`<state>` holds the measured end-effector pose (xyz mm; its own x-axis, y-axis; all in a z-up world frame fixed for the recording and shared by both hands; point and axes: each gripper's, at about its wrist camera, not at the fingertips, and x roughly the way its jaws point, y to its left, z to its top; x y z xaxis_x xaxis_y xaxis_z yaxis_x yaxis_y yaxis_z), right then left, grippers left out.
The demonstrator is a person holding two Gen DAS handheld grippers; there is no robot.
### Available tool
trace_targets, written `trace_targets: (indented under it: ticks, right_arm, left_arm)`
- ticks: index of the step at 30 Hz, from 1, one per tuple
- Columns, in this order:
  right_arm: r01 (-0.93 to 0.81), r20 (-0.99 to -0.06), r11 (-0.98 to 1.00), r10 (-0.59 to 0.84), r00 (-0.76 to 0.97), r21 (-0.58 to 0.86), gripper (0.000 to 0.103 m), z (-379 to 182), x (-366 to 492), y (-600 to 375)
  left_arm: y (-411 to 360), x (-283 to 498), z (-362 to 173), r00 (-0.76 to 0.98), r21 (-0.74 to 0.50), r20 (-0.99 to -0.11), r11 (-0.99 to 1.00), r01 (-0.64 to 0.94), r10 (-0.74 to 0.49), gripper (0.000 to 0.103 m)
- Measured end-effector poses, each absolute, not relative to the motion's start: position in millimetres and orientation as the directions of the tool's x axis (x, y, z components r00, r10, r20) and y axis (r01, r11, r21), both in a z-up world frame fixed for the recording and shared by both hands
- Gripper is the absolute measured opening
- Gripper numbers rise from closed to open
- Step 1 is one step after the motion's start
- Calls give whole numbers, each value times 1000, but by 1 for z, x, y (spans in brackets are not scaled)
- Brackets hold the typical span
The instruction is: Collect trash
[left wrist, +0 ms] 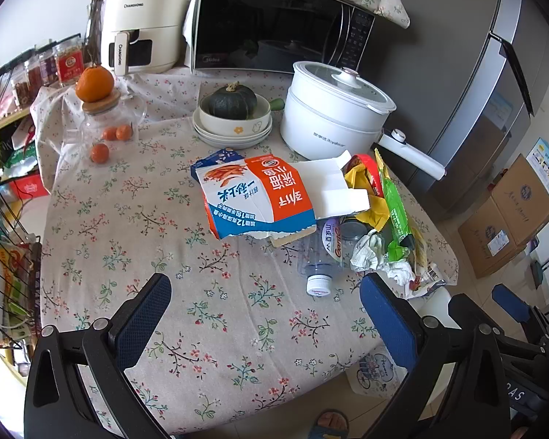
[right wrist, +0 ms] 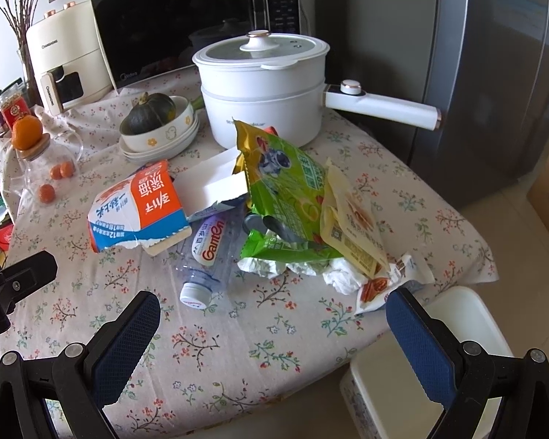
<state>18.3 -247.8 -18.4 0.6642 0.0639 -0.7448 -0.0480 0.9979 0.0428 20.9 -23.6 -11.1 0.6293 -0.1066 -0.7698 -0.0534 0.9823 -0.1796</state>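
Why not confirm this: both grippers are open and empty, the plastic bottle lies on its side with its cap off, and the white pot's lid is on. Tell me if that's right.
One thing is wrong: the plastic bottle has its white cap on, as the right wrist view shows. The rest stands: the left gripper and right gripper are open and empty, the bottle lies on its side, and the white pot has its lid on.

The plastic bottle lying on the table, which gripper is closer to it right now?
Right, probably. The right gripper is open with the plastic bottle's cap just ahead between its fingers. The left gripper is also open, with the bottle ahead toward its right finger.
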Motion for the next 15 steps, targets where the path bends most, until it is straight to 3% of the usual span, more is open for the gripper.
trace_targets:
  ticks: [6,15]
  right_arm:
    - [-41,-787,998,58,614,42,102,-18,20,-248]
    - [-37,-757,999,42,652,24,102,-20,19,-247]
  left_arm:
    - [-23,21,-11,628,-181,-771,982,-55,-107,103]
    - [-23,21,-12,625,-187,-772,981,-54,-112,103]
